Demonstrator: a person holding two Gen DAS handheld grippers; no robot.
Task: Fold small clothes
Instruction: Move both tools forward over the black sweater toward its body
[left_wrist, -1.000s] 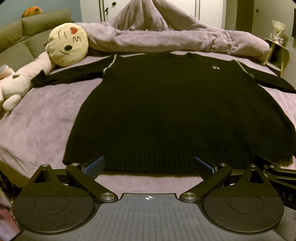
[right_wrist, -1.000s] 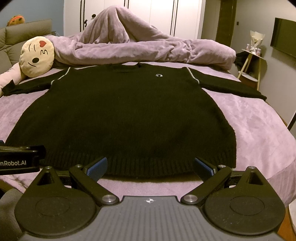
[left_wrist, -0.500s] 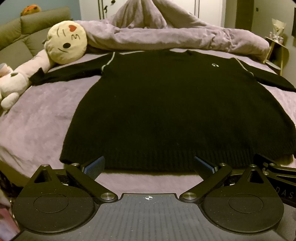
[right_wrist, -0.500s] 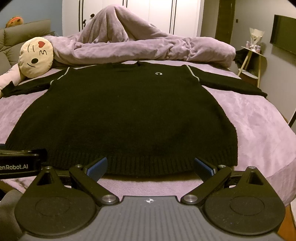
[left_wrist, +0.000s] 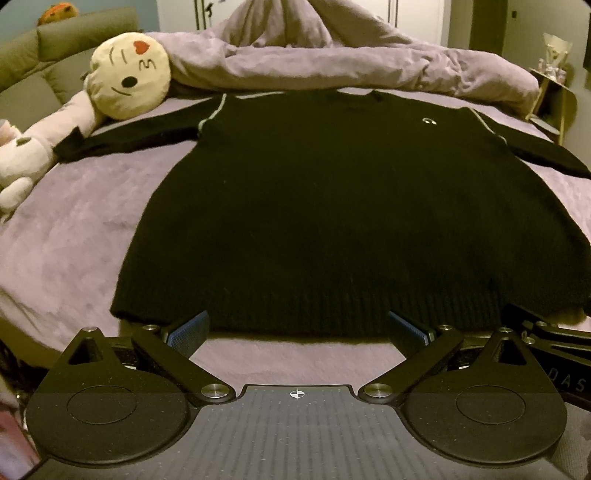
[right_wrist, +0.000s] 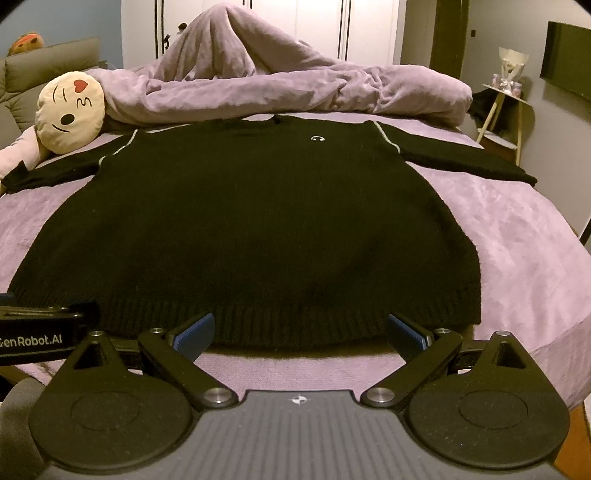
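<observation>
Currently listed: black knit sweater (left_wrist: 332, 206), flat on the bed (left_wrist: 74, 236), sleeves out, hem nearest you. Soft, limp, likely weighty. Take it at the ribbed hem corners. Left tool (left_wrist: 297, 328) and right tool (right_wrist: 299, 328): spread, holding nothing.

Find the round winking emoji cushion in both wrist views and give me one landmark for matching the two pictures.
Left wrist: the emoji cushion sits upper left, just beyond the left sleeve of the black sweater.
Right wrist: the emoji cushion is at the far left, a little above mid-height, again past that sleeve.
Shared landmark: the small white logo on the sweater's chest, right of centre in both views.
</observation>
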